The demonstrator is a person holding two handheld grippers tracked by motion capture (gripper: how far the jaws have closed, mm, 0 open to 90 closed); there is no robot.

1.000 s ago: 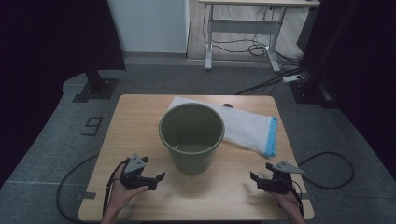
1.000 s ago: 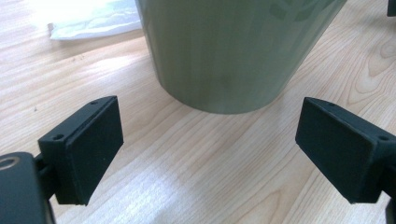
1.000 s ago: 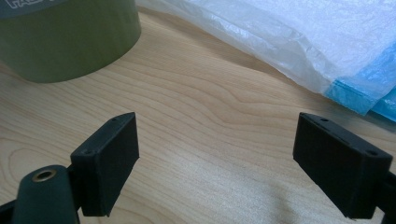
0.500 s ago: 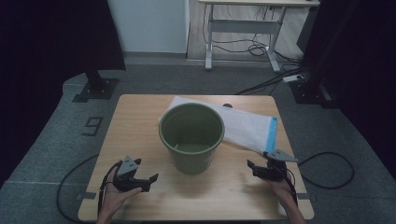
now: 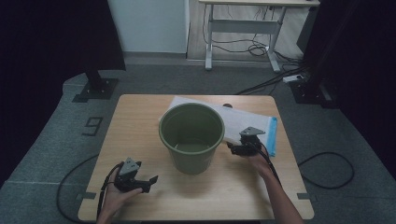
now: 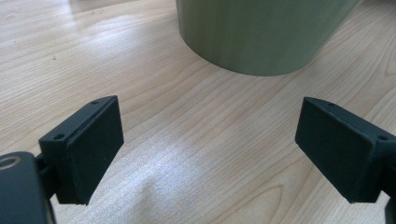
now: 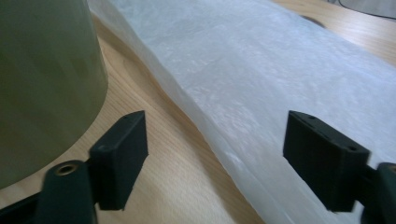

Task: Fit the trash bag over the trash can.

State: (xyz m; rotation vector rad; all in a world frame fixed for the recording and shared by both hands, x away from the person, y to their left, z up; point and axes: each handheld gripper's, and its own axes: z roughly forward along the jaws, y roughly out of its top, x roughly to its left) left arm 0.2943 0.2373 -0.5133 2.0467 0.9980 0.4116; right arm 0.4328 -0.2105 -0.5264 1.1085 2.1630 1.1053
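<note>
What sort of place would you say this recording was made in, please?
Probably a lab or recording studio: a wooden table on grey carpet, black curtains at both sides, and a desk frame with loose cables behind.

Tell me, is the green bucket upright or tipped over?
Upright. The bucket stands on its base on the table, open mouth facing up, nothing visible inside.

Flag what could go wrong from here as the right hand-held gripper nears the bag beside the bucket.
1. The right hand-held gripper, its jaws just narrowing with nothing pinched yet, sits close to the bucket; a sideways nudge could shift or tip it.
2. The bag lies flat on the table, so the jaws may slide over the thin film or catch one layer.
3. Part of the bag lies behind the bucket; pulling might drag against it.
</note>
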